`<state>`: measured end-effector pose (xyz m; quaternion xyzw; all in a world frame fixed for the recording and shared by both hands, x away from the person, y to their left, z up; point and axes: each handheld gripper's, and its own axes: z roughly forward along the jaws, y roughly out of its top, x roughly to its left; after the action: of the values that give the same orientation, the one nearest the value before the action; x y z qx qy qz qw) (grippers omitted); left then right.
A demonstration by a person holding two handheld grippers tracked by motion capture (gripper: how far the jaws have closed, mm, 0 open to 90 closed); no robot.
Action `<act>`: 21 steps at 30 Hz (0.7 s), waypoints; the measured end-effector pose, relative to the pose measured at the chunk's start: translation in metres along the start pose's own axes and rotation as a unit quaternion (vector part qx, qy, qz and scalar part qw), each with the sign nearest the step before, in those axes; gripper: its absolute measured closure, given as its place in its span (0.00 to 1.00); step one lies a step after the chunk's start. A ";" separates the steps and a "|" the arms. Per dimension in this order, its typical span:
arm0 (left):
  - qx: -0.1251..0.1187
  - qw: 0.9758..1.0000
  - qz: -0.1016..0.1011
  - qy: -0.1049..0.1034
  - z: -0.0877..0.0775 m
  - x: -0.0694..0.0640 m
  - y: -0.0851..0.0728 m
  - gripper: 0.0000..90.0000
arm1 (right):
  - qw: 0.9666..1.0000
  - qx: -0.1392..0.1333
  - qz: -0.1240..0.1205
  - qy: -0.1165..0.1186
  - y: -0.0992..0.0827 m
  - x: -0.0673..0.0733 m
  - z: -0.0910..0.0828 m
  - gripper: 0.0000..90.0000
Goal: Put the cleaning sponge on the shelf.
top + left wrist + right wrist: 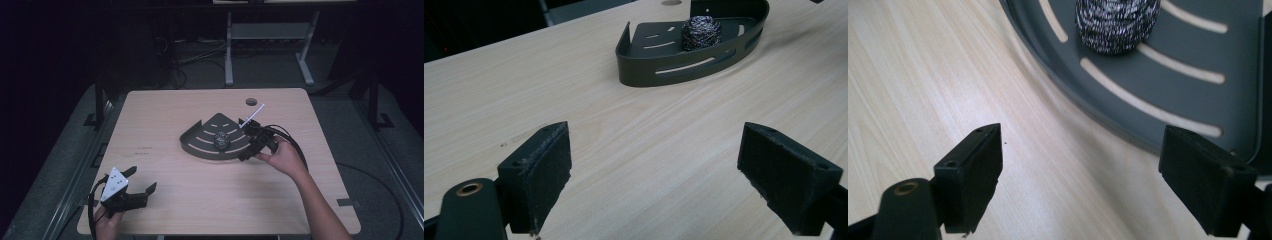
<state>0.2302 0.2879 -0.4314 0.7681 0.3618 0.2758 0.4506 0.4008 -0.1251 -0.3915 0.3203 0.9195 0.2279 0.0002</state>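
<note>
The right claw (248, 145), jaws wide and empty, hovers at the dark slotted quarter-round metal tray (200, 145) holding a steel-wool scouring ball (221, 140); next, likely closing on it (left claw (140, 186) idles, likewise agape).

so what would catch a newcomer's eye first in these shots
Probably the dark fan-shaped slotted tray in the middle of the pale wooden table, with a steel wool scrubber sitting inside it. Next, the right gripper, jaws open at the tray's right edge, while the left gripper waits open near the front left corner.
</note>
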 end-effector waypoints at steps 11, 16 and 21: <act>0.000 1.000 0.001 -0.002 0.001 -0.001 0.000 0.15 | 1.000 -0.005 0.008 0.003 -0.022 0.000 -0.002 0.19; 0.000 1.000 0.000 -0.003 0.001 0.000 0.000 0.15 | 1.000 -0.008 0.007 0.002 -0.029 0.002 -0.002 0.19; 0.001 1.000 0.001 -0.003 0.001 -0.001 0.000 0.15 | 1.000 -0.008 0.011 0.002 -0.036 0.001 -0.002 0.19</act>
<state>0.2305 0.2870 -0.4323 0.7699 0.3600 0.2739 0.4501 0.3785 -0.1501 -0.4050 0.3297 0.9141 0.2360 -0.0013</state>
